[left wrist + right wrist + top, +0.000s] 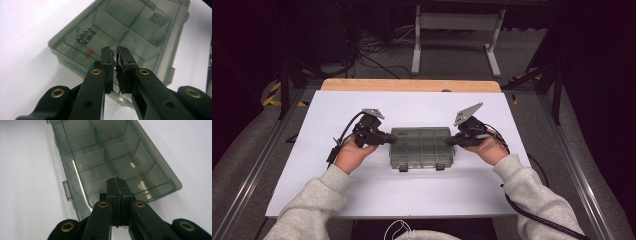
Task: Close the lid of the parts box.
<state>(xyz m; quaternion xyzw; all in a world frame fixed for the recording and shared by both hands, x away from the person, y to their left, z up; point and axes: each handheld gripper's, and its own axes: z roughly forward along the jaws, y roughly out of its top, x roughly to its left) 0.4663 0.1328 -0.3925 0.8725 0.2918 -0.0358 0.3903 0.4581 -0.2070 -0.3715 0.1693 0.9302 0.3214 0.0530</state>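
White table (362, 195), smoky divided organizer box (420, 146) lying flat mid-table, lid down, long axis left-right. Left gripper (388, 138) and right gripper (451, 141) sit at opposite short ends, equally near, pointing inward. Both have jaws pressed together, clamping nothing.

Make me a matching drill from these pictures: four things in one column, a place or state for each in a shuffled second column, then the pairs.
Things:
1. left tool
2. right tool
3. plastic organizer box
4. two latches

Places or states:
A. lid shut, on the white tabletop
B. at the box's left end
C. on the box's near edge
D. at the box's right end

Pairs: 1-B, 2-D, 3-A, 4-C
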